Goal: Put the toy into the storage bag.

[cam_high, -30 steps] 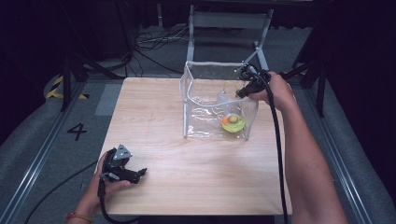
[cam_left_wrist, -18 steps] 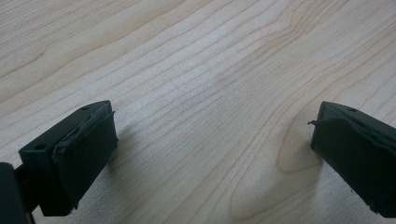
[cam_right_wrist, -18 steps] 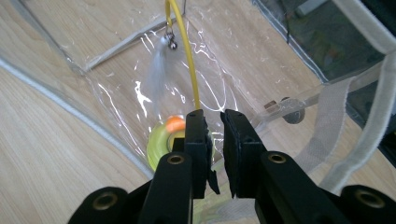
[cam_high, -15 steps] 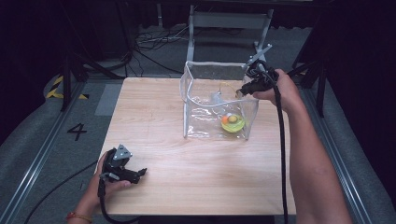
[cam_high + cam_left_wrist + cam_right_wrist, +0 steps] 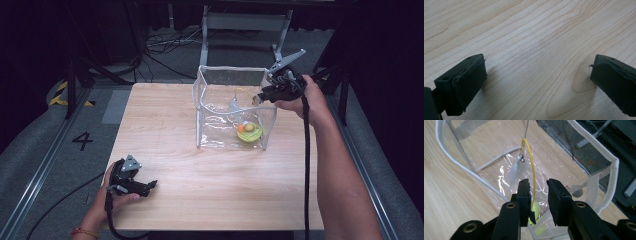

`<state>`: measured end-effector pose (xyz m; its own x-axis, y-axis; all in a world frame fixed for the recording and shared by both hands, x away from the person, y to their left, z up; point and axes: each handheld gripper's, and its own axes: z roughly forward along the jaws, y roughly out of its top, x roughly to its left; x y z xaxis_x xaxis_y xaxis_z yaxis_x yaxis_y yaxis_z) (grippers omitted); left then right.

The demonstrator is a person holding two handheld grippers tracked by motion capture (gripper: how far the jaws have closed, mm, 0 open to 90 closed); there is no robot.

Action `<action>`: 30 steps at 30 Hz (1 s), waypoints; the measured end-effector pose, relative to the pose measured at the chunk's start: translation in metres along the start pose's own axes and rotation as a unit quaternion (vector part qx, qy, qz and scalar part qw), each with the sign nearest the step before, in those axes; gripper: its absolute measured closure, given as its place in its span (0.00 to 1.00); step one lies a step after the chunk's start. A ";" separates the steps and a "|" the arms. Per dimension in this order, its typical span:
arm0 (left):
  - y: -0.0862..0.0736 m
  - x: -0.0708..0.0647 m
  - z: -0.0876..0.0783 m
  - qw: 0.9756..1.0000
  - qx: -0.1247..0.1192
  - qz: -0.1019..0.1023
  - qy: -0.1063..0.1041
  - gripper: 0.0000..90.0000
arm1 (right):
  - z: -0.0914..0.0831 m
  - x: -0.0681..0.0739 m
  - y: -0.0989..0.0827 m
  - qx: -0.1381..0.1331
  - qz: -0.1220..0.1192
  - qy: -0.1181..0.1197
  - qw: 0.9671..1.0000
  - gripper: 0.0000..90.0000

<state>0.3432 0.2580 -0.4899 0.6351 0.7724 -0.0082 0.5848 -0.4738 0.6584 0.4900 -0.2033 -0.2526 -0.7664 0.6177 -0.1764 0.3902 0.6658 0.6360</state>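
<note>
At the near left corner of the bench [image 5: 175, 150], the left gripper [image 5: 145, 186] lies low over the wood in the person's left hand [image 5: 112, 192]. In the left gripper view its jaws stand wide apart, with bare wood grain between them and nothing held.

Further to the right, toward the far right part of the bench, stands a clear plastic bag [image 5: 220, 117]. It is box-shaped and open at the top, with a pale white band along its rim and seams. Its walls are transparent and creased, and they give bright reflections. On its bottom, near the right front corner, lies a yellow-green toy [image 5: 250, 132] with a small orange part on its left side. A thin yellow loop [image 5: 532, 170] rises from this toy. Near the top of the loop hang a small white tuft [image 5: 514, 168] and tiny dark beads; what they are exactly I cannot tell.

At the right rim of the bag, the right gripper [image 5: 259, 98] is held in the person's right hand [image 5: 300, 97] and points into the bag. Its jaws have just been opening and now stand a little apart. In the right gripper view the yellow loop passes in the gap, close to the left jaw, and the pads do not press on it.
</note>
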 end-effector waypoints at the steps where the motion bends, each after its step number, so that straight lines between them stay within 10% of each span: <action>1: 0.000 0.000 0.000 1.000 0.000 0.000 0.000 0.01 | -0.002 0.000 -0.002 -0.004 0.000 -0.003 1.000 0.77; 30: 0.000 0.001 0.000 1.000 0.001 0.004 0.001 0.01 | -0.045 0.021 -0.061 -0.082 0.002 -0.063 0.995 0.38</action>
<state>0.3436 0.2586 -0.4898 0.6388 0.7694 -0.0020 0.5808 -0.4805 0.6571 0.4274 -0.2500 -0.2615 -0.6911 0.6748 -0.2589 0.2971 0.5918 0.7494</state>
